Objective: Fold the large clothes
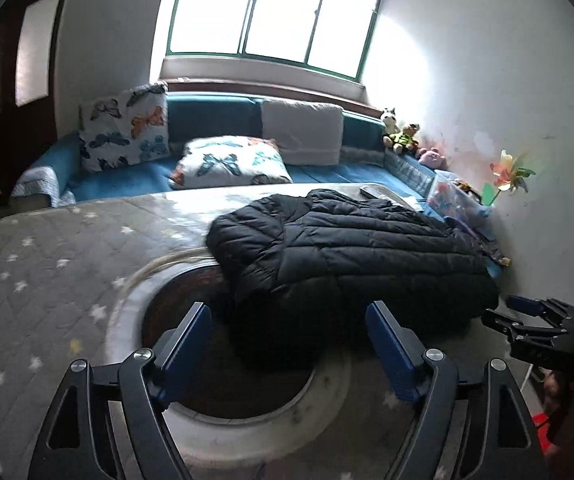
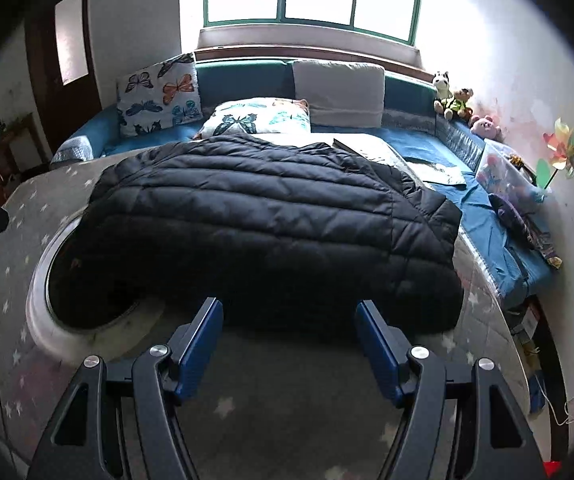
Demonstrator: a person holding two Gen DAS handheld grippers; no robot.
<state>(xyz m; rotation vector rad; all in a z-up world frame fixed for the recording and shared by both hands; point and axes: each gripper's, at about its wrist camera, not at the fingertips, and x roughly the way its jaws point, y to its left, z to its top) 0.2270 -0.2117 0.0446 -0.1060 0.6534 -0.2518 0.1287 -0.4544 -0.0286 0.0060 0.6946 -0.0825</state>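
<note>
A black quilted puffer jacket lies folded in a thick bundle on the grey star-patterned mat; it also shows in the right wrist view, filling the middle. My left gripper is open and empty, just in front of the jacket's near edge. My right gripper is open and empty, its fingertips at the jacket's near edge. The right gripper also shows at the right edge of the left wrist view.
A white ring with a dark centre is printed on the mat, partly under the jacket. Behind are a blue sofa with butterfly pillows, plush toys, a clear bin and a wall at right.
</note>
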